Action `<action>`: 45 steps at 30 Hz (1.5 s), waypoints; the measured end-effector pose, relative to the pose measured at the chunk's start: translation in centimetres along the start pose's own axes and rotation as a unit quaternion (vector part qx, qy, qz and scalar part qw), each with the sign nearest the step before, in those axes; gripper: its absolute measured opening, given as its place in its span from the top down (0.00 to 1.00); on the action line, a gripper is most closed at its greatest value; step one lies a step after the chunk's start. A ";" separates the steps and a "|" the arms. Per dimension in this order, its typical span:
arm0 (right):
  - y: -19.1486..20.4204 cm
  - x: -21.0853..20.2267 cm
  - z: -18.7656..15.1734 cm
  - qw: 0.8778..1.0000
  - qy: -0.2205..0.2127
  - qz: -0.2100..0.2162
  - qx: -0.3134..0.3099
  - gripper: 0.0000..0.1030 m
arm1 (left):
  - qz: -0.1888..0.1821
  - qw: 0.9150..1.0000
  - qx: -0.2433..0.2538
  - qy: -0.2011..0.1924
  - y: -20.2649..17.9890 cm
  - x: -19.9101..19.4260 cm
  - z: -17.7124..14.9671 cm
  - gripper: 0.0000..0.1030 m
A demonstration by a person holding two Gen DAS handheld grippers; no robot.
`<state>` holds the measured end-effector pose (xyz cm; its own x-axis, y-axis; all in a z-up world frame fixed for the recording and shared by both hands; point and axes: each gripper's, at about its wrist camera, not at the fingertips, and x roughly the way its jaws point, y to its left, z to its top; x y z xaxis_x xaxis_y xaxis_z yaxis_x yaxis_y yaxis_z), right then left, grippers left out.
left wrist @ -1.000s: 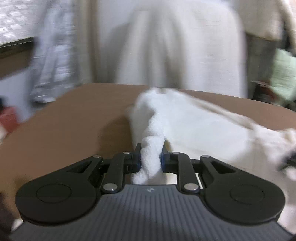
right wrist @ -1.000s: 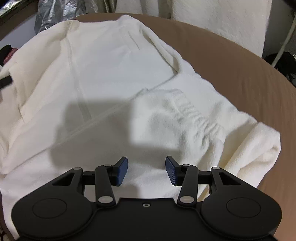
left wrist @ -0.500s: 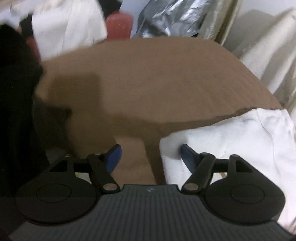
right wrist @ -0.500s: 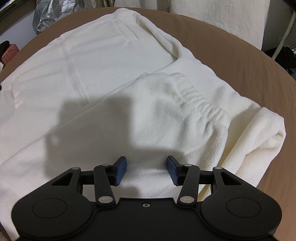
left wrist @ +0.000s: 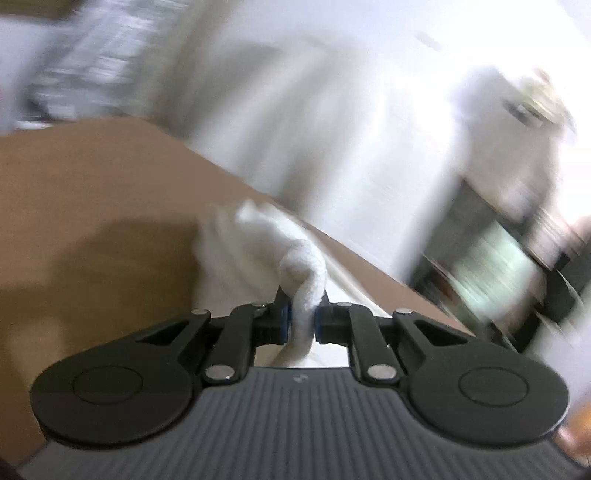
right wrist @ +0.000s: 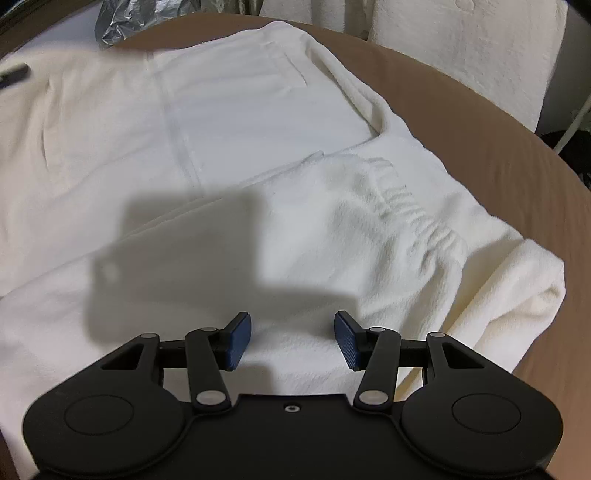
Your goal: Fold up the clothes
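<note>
I am looking into a home: pale drapes (right wrist: 461,55) hanging at twelve o'clock, crumpled silver foil (right wrist: 136,18) lying at eleven, brown table (right wrist: 461,122) filling the room.

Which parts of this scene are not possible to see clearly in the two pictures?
- Left wrist view: the room behind the brown table is motion-blurred.
- Left wrist view: the left tool body hides the white garment below its closing pads.
- Right wrist view: the right tool hides the near hem.

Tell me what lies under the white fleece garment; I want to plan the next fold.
Under the white fleece garment lies the round brown tabletop, bare along its far and right edge. Anything under the cloth's middle is covered and cannot be seen.
</note>
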<state>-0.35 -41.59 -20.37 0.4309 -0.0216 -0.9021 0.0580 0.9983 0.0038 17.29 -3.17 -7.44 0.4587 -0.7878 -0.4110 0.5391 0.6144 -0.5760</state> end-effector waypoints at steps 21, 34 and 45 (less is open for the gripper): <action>0.9 -2.7 1.3 0.988 -0.080 0.110 0.078 0.45 | 0.169 0.963 0.101 0.184 -6.4 6.4 -6.8 0.31; 6.0 3.5 5.2 0.981 -0.080 0.150 0.092 0.71 | 0.249 0.950 0.052 0.182 -1.8 8.1 -6.2 0.09; 1.7 -1.2 1.7 0.945 -0.111 0.223 0.211 0.37 | 0.165 0.971 0.025 0.170 -2.7 5.0 -4.5 0.10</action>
<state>0.79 -39.94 -18.56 0.6723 0.3384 -0.6584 0.1599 0.8020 0.5755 14.98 -8.94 -11.13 0.3569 -0.5099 -0.7827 0.4399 0.8309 -0.3407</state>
